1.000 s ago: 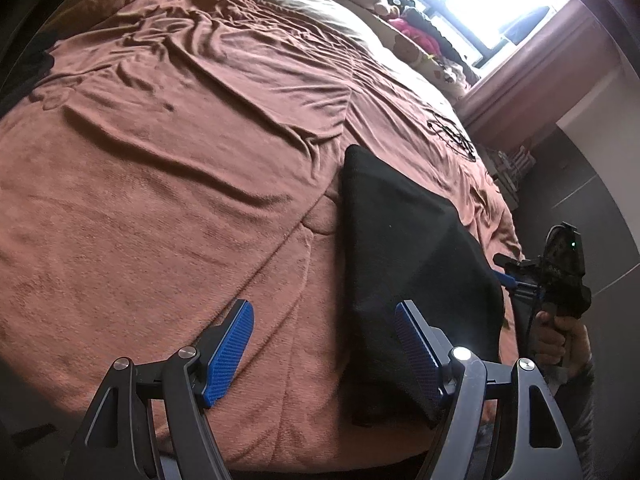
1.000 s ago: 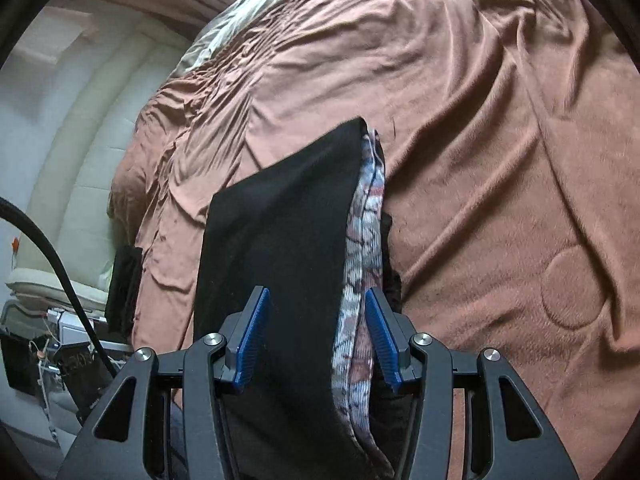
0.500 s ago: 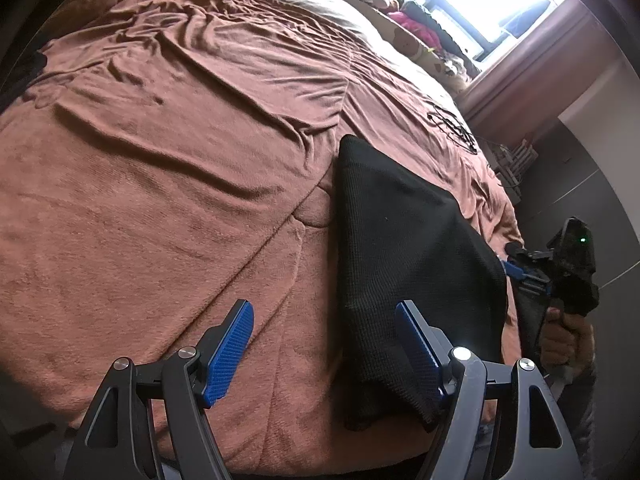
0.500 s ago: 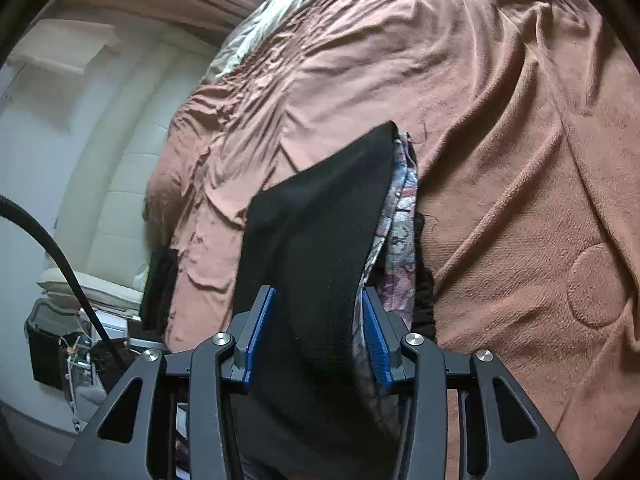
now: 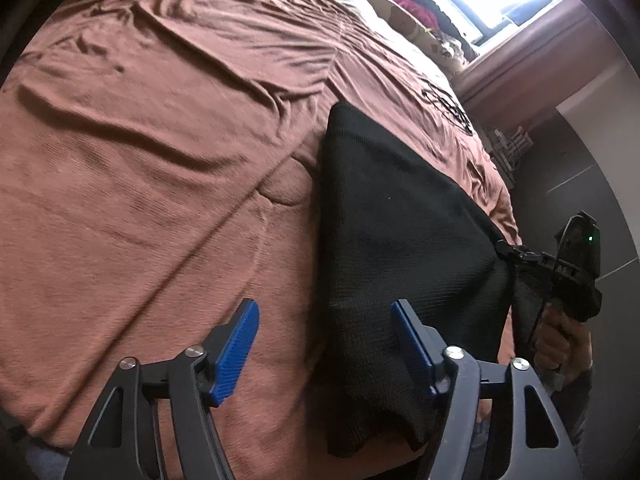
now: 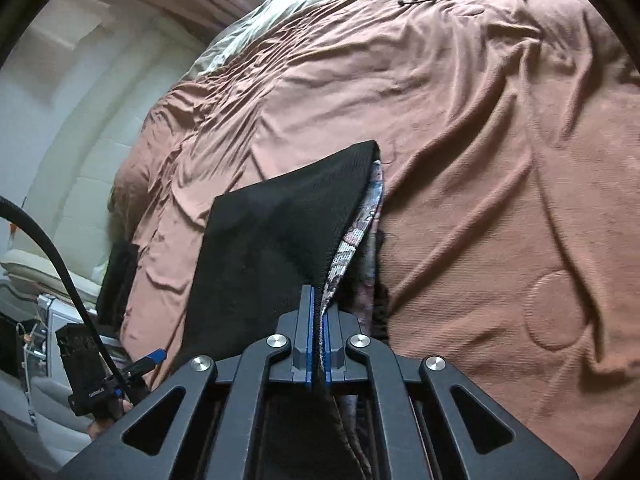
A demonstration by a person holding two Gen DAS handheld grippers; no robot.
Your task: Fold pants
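Black pants [image 5: 396, 240] with a patterned lining [image 6: 352, 236] lie folded on the brown bedspread [image 5: 160, 160], hanging over the near edge of the bed. My left gripper [image 5: 324, 340] is open, its right finger against the pants' near left corner and its left finger over bare bedspread. My right gripper [image 6: 317, 320] is shut on the pants' edge; it also shows in the left wrist view [image 5: 516, 254], pinching the pants' right corner. The left gripper shows small at the lower left of the right wrist view [image 6: 156, 356].
A black cable [image 5: 448, 100] lies on the bedspread near its far right side. Stuffed toys [image 5: 416, 12] line the window sill. A small rack [image 5: 508, 148] stands on the dark floor to the right. A white padded headboard [image 6: 80, 160] is at the left.
My right gripper has closed from open onto the pants' edge. My left gripper stayed open and moved slightly closer to the pants' near corner.
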